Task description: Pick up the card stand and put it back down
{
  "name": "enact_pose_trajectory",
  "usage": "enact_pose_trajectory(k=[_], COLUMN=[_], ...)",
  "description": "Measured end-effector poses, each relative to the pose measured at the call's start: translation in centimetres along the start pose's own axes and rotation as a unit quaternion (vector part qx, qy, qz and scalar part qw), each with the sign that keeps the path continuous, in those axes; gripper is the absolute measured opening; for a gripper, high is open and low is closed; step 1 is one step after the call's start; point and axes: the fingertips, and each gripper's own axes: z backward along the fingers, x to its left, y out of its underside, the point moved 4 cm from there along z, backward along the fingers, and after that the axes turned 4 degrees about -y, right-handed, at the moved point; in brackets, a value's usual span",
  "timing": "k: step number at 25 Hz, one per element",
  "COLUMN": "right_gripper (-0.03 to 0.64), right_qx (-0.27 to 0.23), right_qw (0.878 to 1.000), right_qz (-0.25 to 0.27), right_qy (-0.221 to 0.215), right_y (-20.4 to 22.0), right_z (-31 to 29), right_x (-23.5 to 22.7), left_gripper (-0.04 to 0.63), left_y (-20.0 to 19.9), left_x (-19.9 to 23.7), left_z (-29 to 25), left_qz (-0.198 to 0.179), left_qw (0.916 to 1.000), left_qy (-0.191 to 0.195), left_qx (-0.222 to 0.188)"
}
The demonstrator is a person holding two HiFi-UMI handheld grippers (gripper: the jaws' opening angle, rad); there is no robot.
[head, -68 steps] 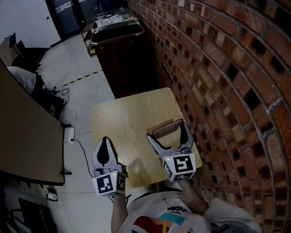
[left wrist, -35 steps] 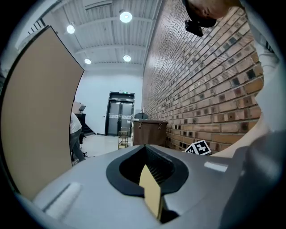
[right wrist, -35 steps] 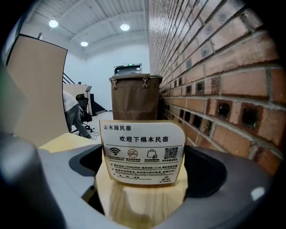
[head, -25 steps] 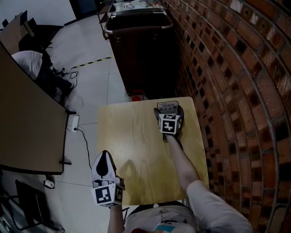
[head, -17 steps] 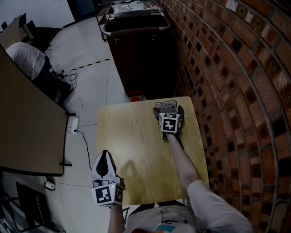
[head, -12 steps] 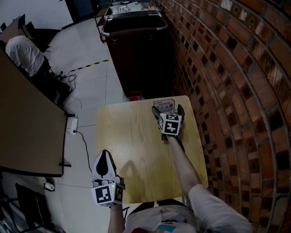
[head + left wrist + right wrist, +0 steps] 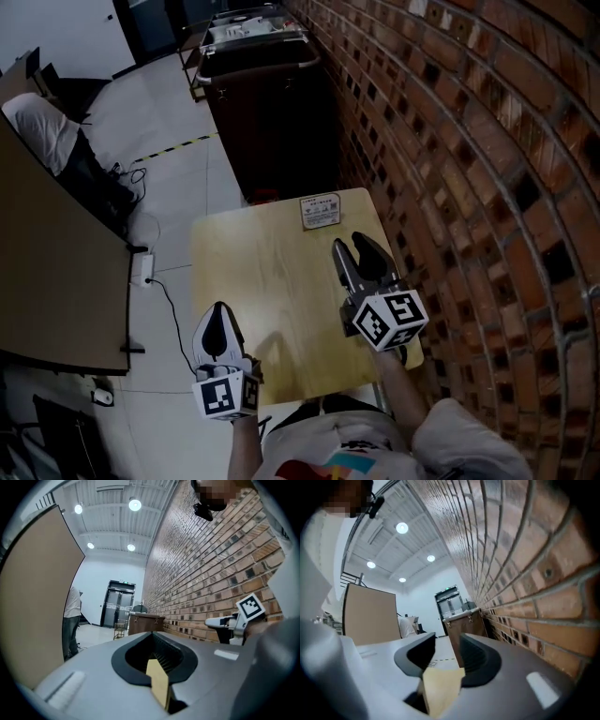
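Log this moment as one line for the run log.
card stand: on table far edge, untouched | right tool: clear of it, empty, jaws closing | left tool: shut, empty, by table's near left corner

- The place looked like an office or commercial interior rather than a home: a long bare brick wall (image 7: 450,141) ran beside a pale tiled floor (image 7: 159,122).
- Yellow-and-black hazard tape (image 7: 173,148) crossed the floor.
- Round ceiling lights (image 7: 135,505) shone above dark double doors (image 7: 117,604).
- A tall brown partition panel (image 7: 47,272) had a power strip (image 7: 142,269) lying beside it.
- A small wooden bench (image 7: 253,281) against the brick carried a printed card stand (image 7: 320,211), with a dark cabinet (image 7: 267,112) beyond.
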Motion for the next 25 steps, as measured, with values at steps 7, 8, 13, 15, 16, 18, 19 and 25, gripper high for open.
enact_pose_trajectory(k=[7, 8, 13, 15, 16, 18, 19, 25], right_gripper=[0.0, 0.0, 0.0, 0.0, 0.0, 0.0, 0.0, 0.0], right_qx=[-0.005, -0.002, 0.003, 0.002, 0.001, -0.002, -0.003, 0.005], right_qw=[0.996, 0.996, 0.997, 0.997, 0.998, 0.998, 0.998, 0.997], right_qz=[0.093, 0.091, 0.077, 0.072, 0.07, 0.066, 0.066, 0.075], right_qy=[0.007, 0.007, -0.002, -0.004, -0.004, -0.003, -0.002, -0.001], right_y=[-0.5, -0.3, -0.2, -0.2, -0.1, -0.1, 0.0, 0.1], right_z=[8.5, 8.8, 9.3, 9.4, 9.5, 9.7, 9.7, 9.8], right_x=[6.1, 6.2, 6.8, 6.9, 7.0, 7.0, 6.9, 7.1], left_gripper=[0.005, 0.005, 0.005, 0.005, 0.005, 0.005, 0.005, 0.005], left_y=[-1.0, -1.4, -3.6, -4.1, -4.3, -4.3, -4.3, -4.2], left_x=[-3.3, -3.6, -4.4, -4.6, -4.7, -4.7, -4.8, -4.5], left_z=[2.0, 2.1, 2.8, 3.0, 3.1, 3.2, 3.3, 3.7], left_qz=[0.0, 0.0, -0.007, -0.004, -0.002, -0.007, -0.01, -0.01], left_qw=[0.9985, 0.9981, 0.9965, 0.996, 0.9958, 0.9953, 0.9951, 0.9955], left_qy=[0.049, 0.055, 0.065, 0.066, 0.065, 0.071, 0.076, 0.071], left_qx=[-0.022, -0.028, -0.053, -0.061, -0.064, -0.065, -0.063, -0.063])
